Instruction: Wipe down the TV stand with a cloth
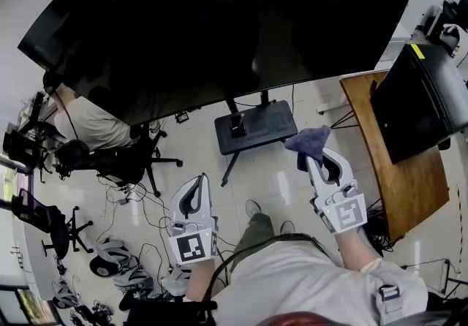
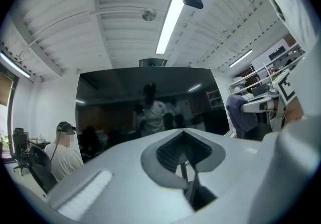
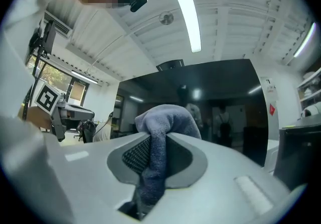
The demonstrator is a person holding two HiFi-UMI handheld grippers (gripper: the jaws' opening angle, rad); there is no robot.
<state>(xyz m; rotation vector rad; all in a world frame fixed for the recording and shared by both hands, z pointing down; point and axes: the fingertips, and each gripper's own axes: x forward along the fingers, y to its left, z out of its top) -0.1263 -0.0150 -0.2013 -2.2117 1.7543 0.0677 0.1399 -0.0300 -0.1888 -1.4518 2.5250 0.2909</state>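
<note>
Hanging bunched from our right tool (image 1: pixel 313 161), the blue-grey cloth (image 1: pixel 307 139) shows at the right edge of the black base of the TV stand (image 1: pixel 254 127). The stand sits on a white tiled floor (image 1: pixel 194 153) under a big dark TV screen (image 1: pixel 219 25). A wooden worktop (image 1: pixel 398 178) stands to the right. A seated person (image 1: pixel 91 123) and loose cables (image 1: pixel 135 196) are to the left. Our right tool is clamped on the cloth's middle. Our left tool (image 1: pixel 197 184) is closed on nothing.
</note>
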